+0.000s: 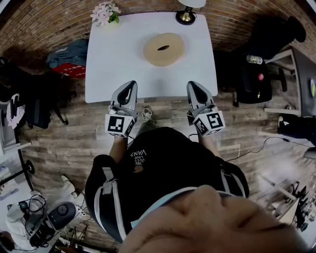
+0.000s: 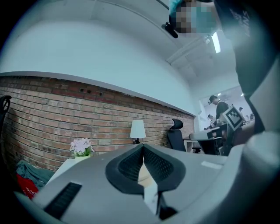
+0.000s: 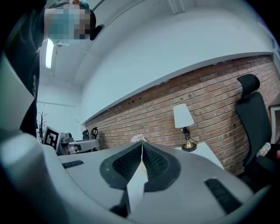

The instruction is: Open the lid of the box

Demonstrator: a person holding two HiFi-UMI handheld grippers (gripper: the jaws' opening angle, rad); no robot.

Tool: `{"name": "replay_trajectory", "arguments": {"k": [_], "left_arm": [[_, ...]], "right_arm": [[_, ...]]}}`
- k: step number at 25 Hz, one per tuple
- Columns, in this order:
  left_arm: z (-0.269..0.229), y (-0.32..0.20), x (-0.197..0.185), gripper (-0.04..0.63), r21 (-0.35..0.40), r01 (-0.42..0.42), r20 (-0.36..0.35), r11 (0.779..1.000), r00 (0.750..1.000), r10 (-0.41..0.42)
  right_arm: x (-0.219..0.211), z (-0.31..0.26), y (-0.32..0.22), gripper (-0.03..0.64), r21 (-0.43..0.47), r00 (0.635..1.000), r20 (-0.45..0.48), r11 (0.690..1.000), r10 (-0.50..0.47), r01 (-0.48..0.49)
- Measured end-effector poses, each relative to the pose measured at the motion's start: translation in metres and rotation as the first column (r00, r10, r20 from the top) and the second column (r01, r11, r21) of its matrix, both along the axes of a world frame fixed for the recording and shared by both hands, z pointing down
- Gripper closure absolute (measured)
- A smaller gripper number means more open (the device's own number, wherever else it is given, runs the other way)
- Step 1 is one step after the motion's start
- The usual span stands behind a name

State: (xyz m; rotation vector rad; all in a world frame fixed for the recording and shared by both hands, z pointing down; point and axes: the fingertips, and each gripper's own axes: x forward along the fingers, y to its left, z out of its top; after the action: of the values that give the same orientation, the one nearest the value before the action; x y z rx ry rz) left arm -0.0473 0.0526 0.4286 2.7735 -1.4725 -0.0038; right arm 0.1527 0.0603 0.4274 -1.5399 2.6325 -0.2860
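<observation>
Pressed together and empty, that's the grey left gripper [image 1: 130, 85] and the grey right gripper [image 1: 193, 84], both hanging over the near edge of the white table [image 1: 106, 74]. Ahead, between them, sits the round tan box [image 1: 167, 63], its slotted lid [image 1: 163, 48] on. Danger: reach in unspread and they likely shove it toward the brass-footed lamp [image 1: 186, 16] beyond.

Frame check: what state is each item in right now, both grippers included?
Round box: lid on, closed, untouched.
Left gripper: jaws shut, nothing between them.
Right gripper: jaws shut, nothing between them.
Lamp: upright; lit or not, cannot tell.
Flower pot: upright.
</observation>
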Motion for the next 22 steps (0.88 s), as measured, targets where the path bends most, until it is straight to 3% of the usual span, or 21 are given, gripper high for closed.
{"name": "replay_trajectory", "arguments": {"k": [10,22], "left_arm": [[0.012,-0.057,-0.014,0.584,-0.036,-0.092,-0.002,0.995,0.996,0.092],[0.033,-0.105,-0.039,0.584,-0.077,-0.216,-0.006,0.973,0.976,0.216]], "right_arm": [[-0.027,0.010,-0.043,0.612,-0.005,0.999,-0.033,0.999,0.039,-0.039],[-0.066,0.021,-0.072,0.612,0.000,0.993,-0.022,0.994,0.113,-0.113]]}}
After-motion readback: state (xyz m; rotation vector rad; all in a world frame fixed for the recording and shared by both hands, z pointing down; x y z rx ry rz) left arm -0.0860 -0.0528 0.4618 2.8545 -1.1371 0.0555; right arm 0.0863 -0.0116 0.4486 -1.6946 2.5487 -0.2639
